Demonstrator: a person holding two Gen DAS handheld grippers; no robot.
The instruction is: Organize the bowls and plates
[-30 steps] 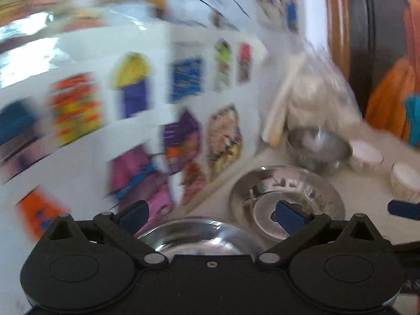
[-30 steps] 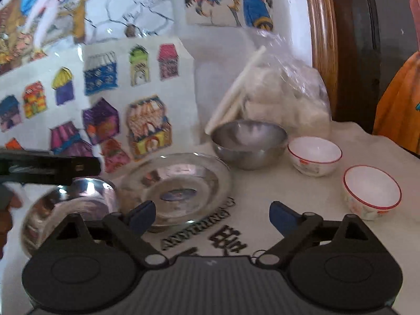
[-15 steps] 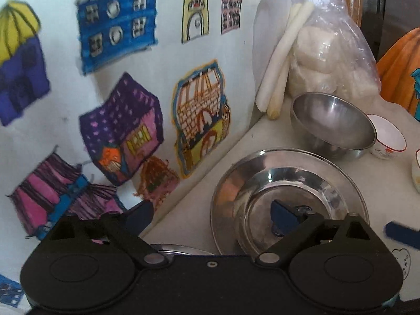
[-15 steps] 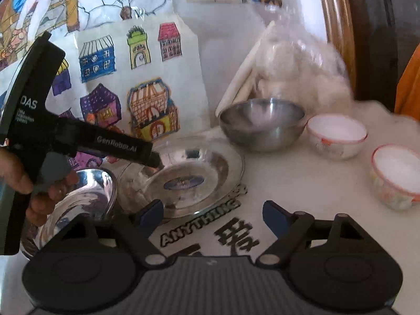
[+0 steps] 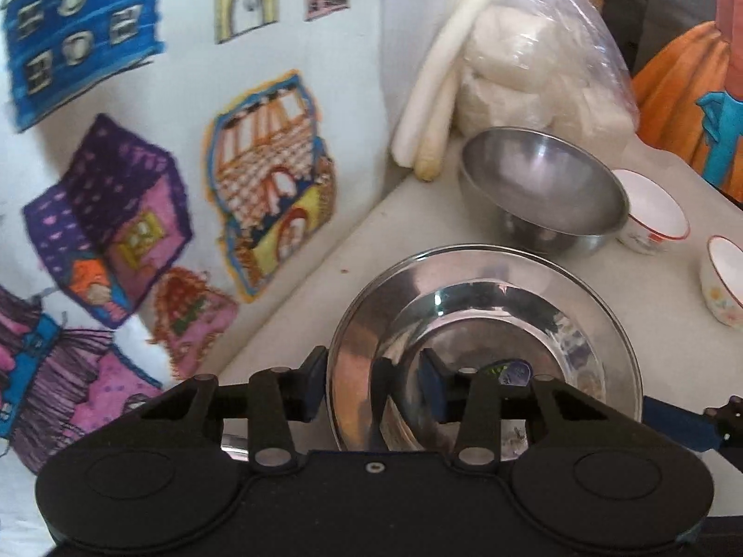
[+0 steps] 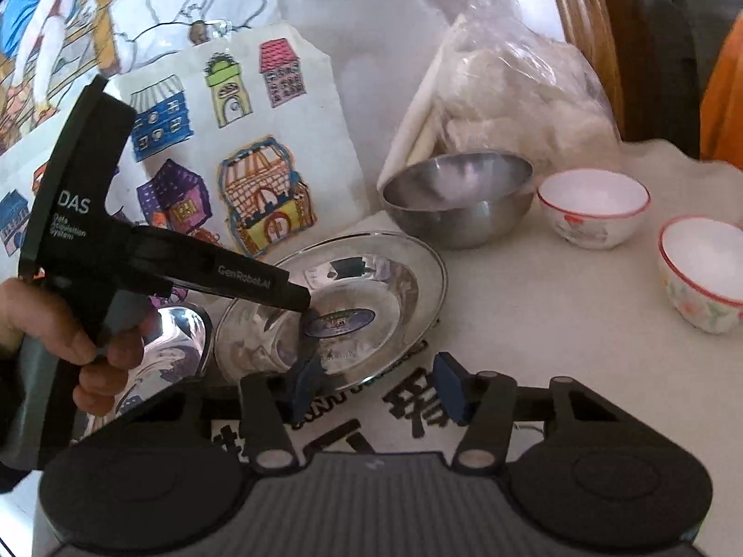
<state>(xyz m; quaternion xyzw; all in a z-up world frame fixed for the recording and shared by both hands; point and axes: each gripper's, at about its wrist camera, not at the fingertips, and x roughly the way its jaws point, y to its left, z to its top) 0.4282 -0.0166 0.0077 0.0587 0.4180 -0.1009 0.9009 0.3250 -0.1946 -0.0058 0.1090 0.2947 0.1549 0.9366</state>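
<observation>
A shallow steel plate (image 5: pixel 487 306) lies on the table by the wall. My left gripper (image 5: pixel 371 387) straddles its left rim, one pad outside and one over the dish; its jaws are closing and do not press the rim. The right wrist view shows that gripper (image 6: pixel 306 320) reaching in from the left, held by a hand (image 6: pixel 93 352). My right gripper (image 6: pixel 376 387) sits at the plate's (image 6: pixel 371 278) near rim, jaws closing, pads apart. Behind stand a steel bowl (image 6: pixel 459 199) and two white red-rimmed bowls (image 6: pixel 594 209) (image 6: pixel 701 269).
A second steel dish (image 6: pixel 172 348) lies left of the plate, under the hand. A plastic bag of white lumps (image 5: pixel 524 55) and white sticks (image 5: pixel 441 93) lean in the corner. Drawings of houses (image 5: pixel 116 185) cover the wall. The tablecloth (image 6: pixel 418 404) bears black print.
My left gripper swung away from the wall, down onto the plate, and its jaws narrowed around the left rim. The right gripper dipped slightly and narrowed at the near rim.
</observation>
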